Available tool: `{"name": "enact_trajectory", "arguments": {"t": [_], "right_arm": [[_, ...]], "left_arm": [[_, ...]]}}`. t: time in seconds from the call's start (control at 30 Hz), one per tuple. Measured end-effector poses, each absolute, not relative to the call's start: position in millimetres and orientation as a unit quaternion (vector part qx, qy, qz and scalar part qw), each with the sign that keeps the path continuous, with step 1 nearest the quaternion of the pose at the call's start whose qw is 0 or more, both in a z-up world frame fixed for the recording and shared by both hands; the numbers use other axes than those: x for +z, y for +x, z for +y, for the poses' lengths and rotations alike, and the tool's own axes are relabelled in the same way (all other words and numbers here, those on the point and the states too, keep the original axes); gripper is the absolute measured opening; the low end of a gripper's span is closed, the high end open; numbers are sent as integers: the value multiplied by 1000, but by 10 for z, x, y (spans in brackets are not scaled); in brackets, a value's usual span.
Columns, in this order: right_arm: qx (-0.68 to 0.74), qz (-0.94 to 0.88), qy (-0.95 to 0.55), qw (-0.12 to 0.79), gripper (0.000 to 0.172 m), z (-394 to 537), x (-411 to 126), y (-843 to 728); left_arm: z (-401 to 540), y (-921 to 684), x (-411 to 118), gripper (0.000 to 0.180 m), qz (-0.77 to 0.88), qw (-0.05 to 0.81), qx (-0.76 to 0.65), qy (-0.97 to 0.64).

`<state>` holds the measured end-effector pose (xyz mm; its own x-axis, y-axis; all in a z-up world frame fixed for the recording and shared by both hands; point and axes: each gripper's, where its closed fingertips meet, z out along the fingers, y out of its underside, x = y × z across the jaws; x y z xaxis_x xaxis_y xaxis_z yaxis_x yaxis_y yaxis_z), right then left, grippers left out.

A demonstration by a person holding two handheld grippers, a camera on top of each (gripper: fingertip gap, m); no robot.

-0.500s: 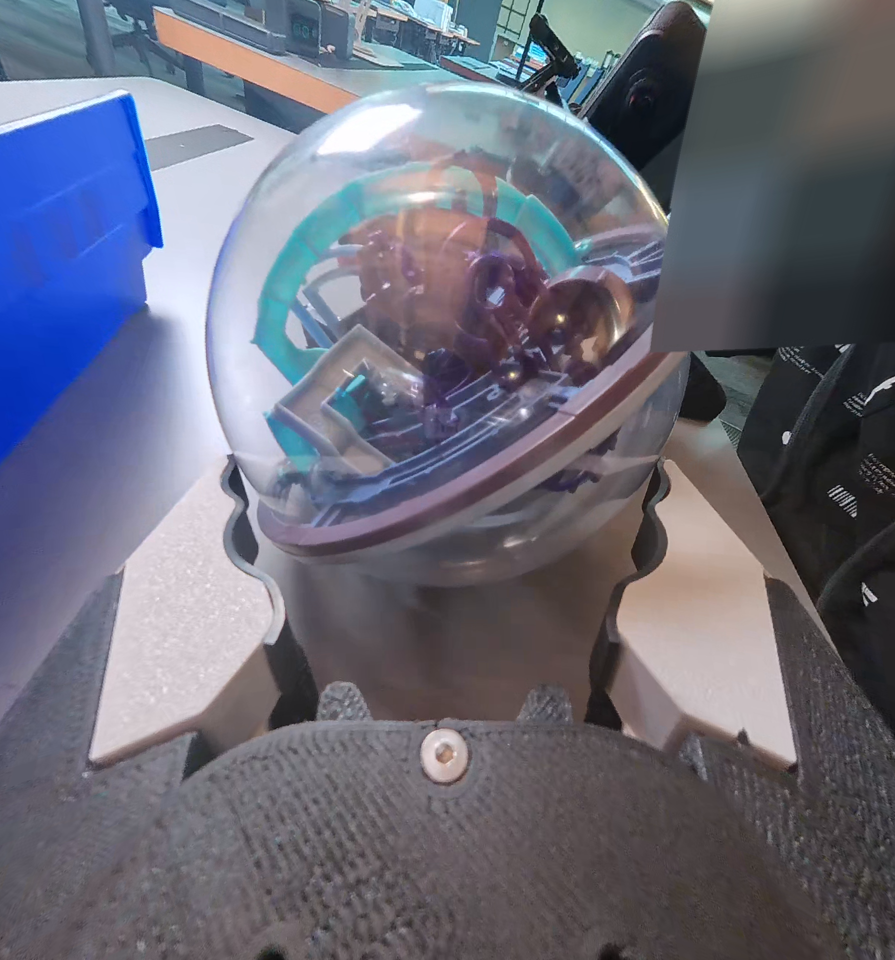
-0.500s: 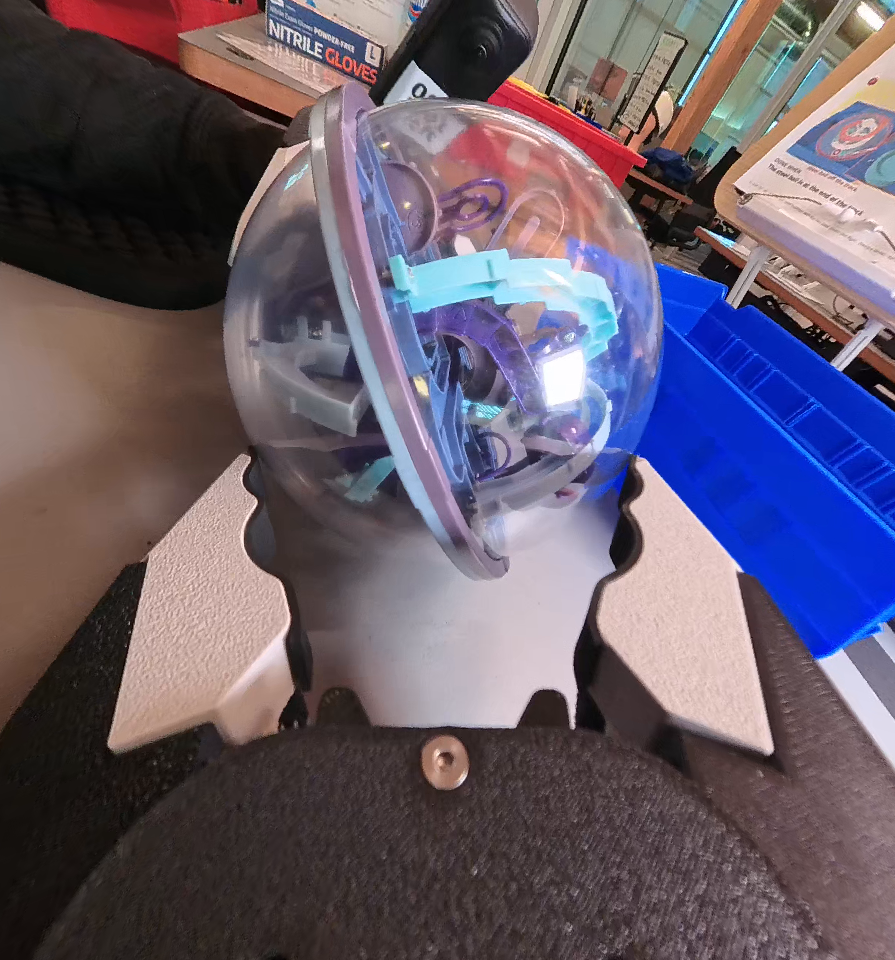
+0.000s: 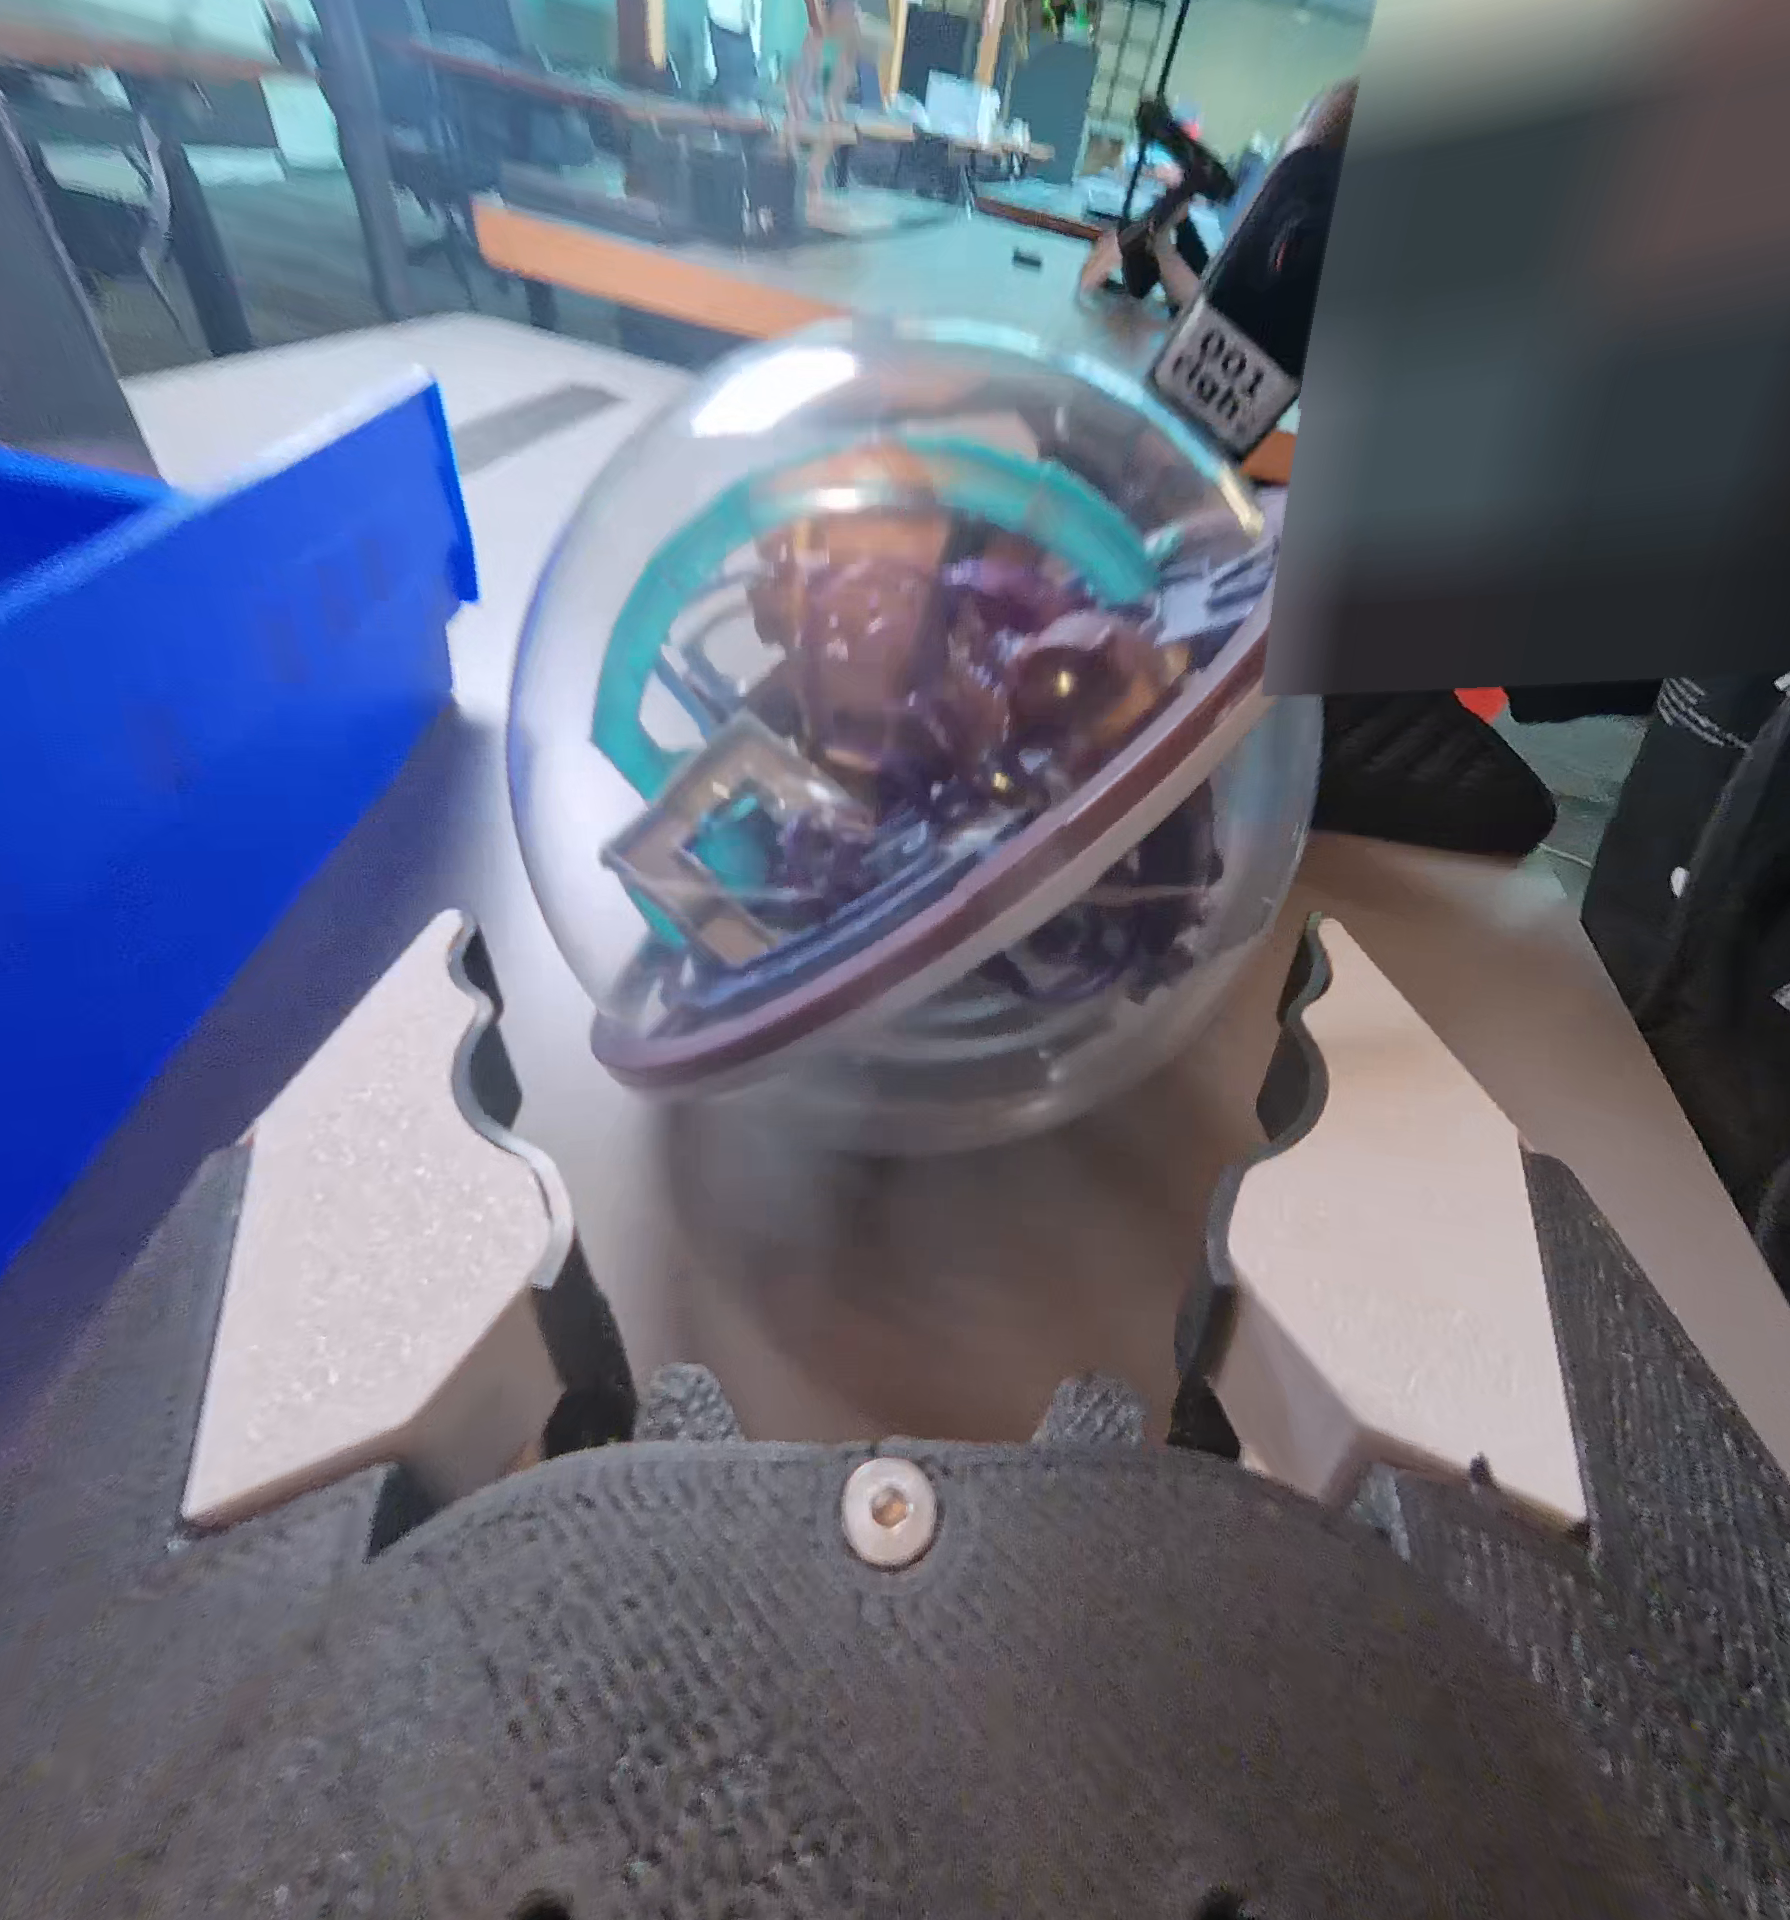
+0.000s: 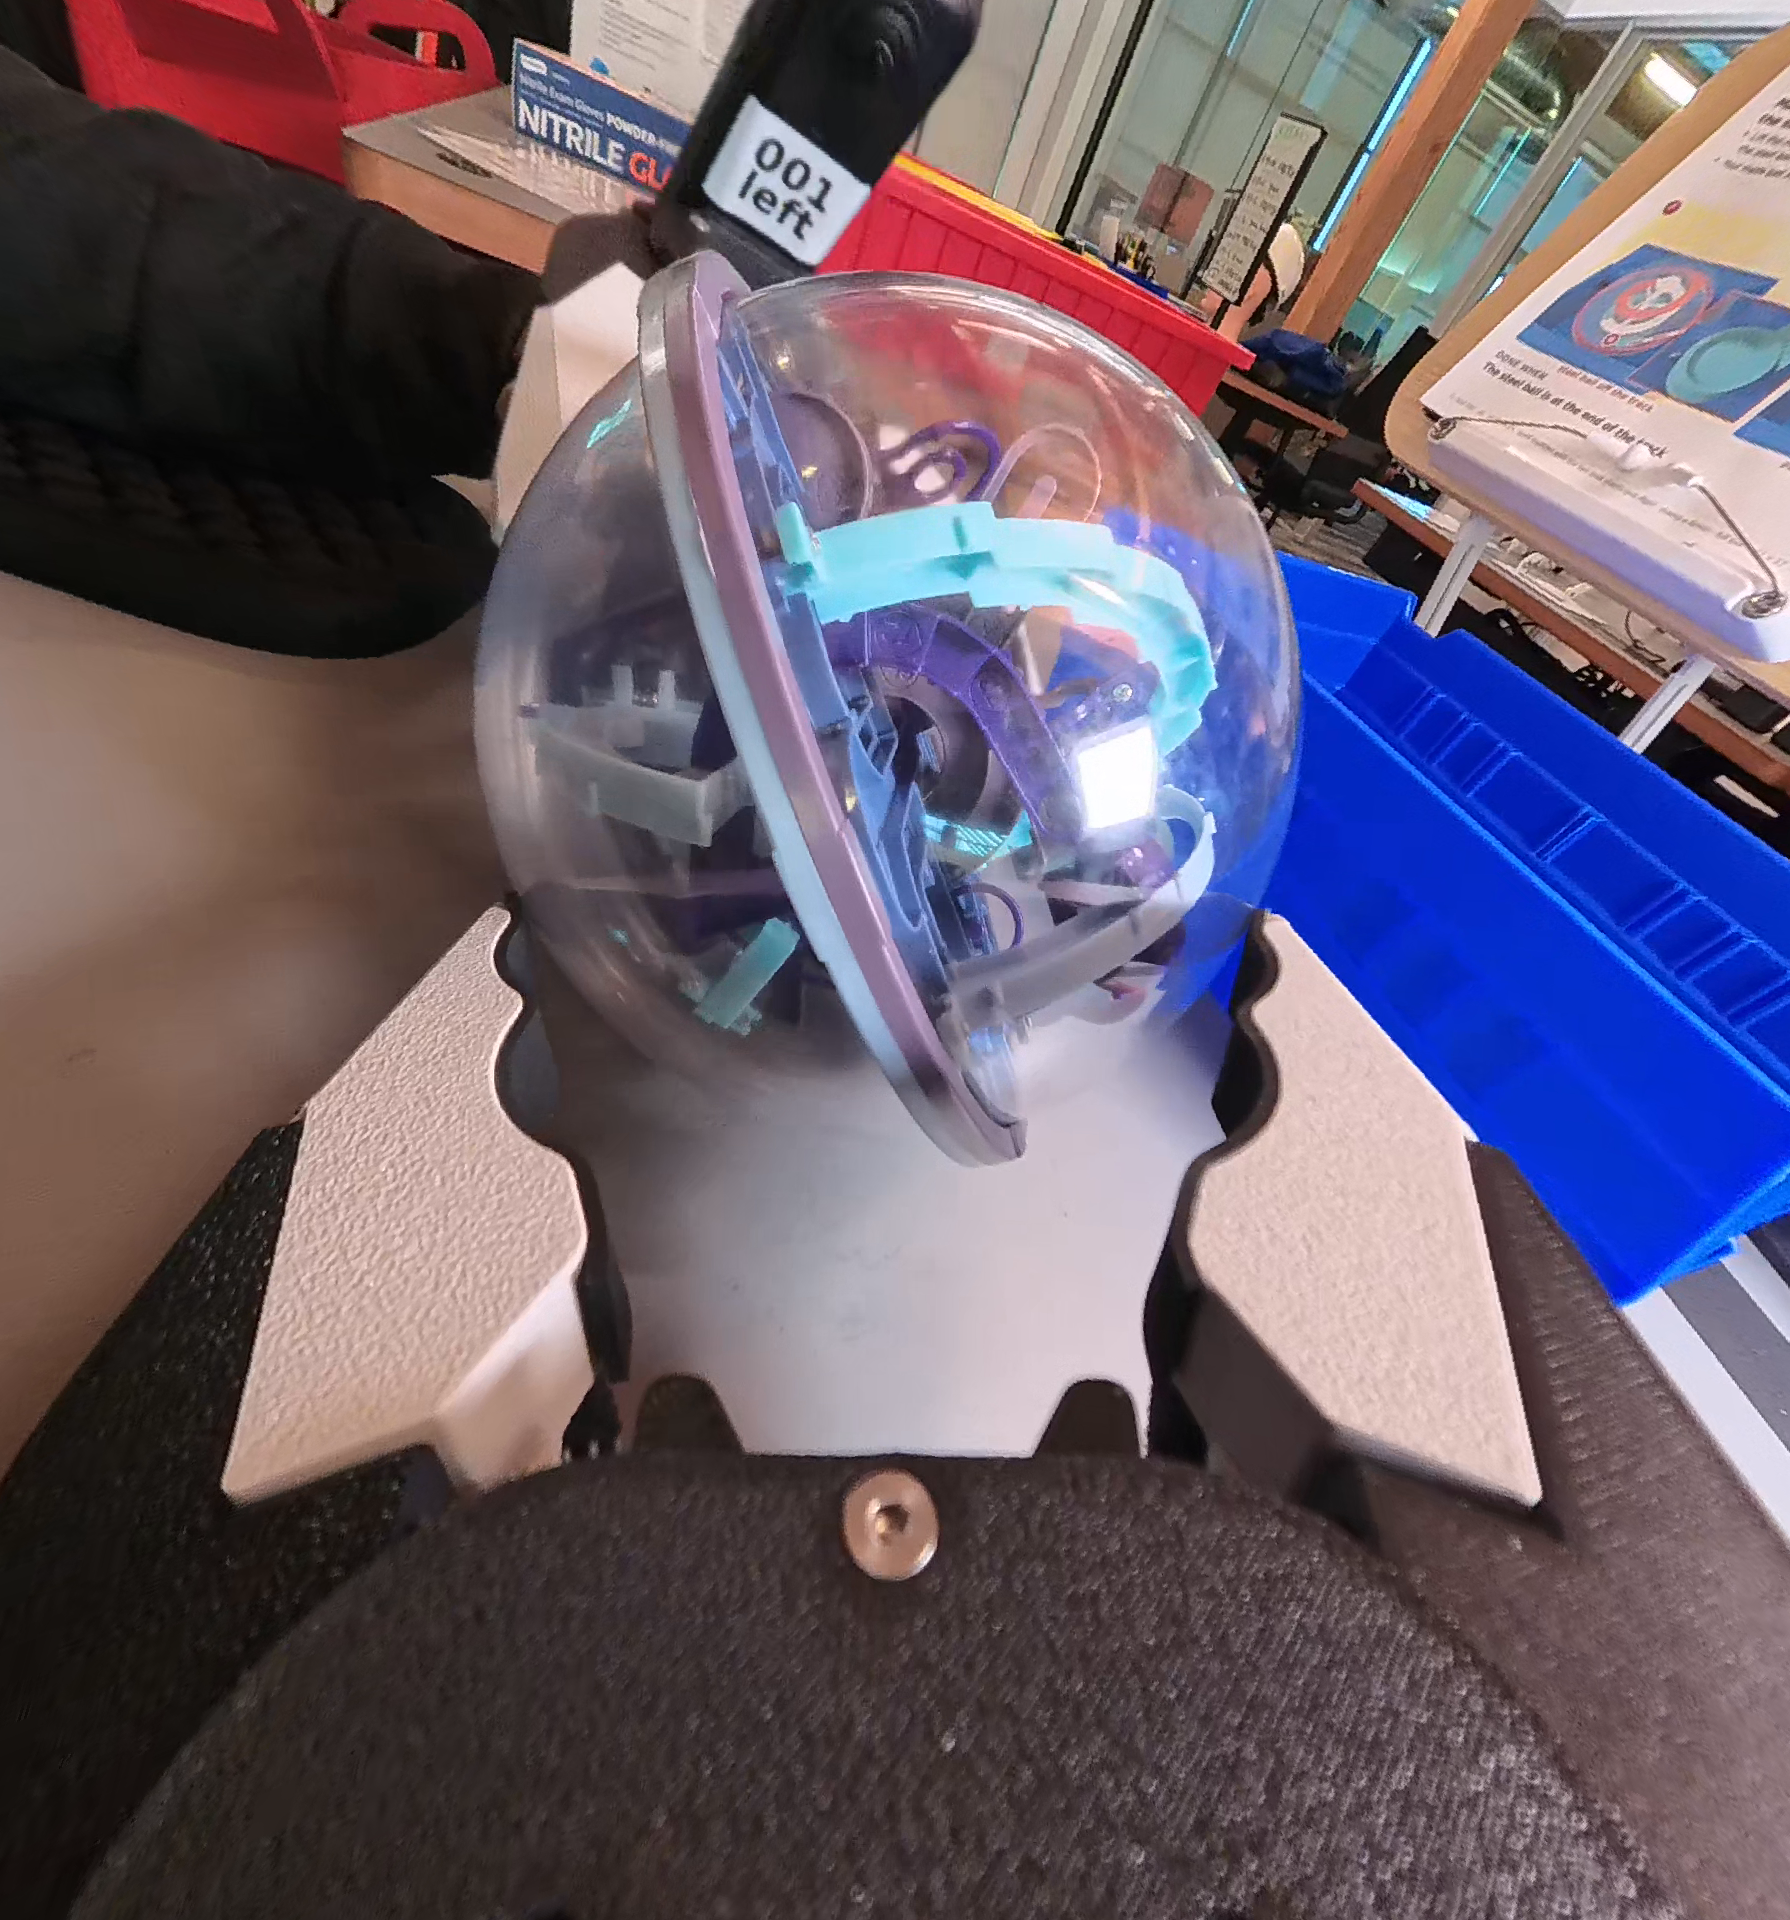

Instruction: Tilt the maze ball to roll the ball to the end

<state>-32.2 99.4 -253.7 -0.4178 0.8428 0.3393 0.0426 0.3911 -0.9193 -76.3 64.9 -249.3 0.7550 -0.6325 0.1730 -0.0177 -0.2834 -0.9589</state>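
The maze ball (image 3: pixel 870 727) is a clear sphere with a purple rim and teal, purple and grey tracks inside. It sits tilted just above the pale table (image 3: pixel 1442 987). My left gripper (image 3: pixel 886 987) is open: the ball lies between its fingertips, and bare table shows between the left pad and the shell. In the right wrist view the ball (image 4: pixel 870 675) has its rim steeply tilted. My right gripper (image 4: pixel 880 935) is shut on it, both pads against the lower sides. One of the left gripper's white fingers (image 4: pixel 569 353) shows behind the ball. I cannot make out the small steel ball.
A blue bin (image 3: pixel 195 779) stands close on the left of the ball, and shows to the right in the right wrist view (image 4: pixel 1545 935). A picture board on a stand (image 4: pixel 1649 364) is beyond it. Dark clothing (image 4: pixel 143 364) lies behind the ball, and the table edge (image 3: pixel 1597 1039) is near.
My left gripper has drawn back from the ball, and a gap has opened at its left pad. The ball's rim tilts more steeply. The right gripper's hold looks unchanged.
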Motion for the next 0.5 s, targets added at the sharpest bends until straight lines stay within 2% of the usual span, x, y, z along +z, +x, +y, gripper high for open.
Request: {"name": "enact_trajectory", "arguments": {"t": [0.13,0.5], "right_arm": [[461,-705,-316,436,128,999,-2528,-330],[499,-687,-335,409,127,990,-2424,-335]], "left_arm": [[707,-731,-2339,150,226,593,-246,-732],[793,-659,-2448,150,193,563,-306,-743]]}}
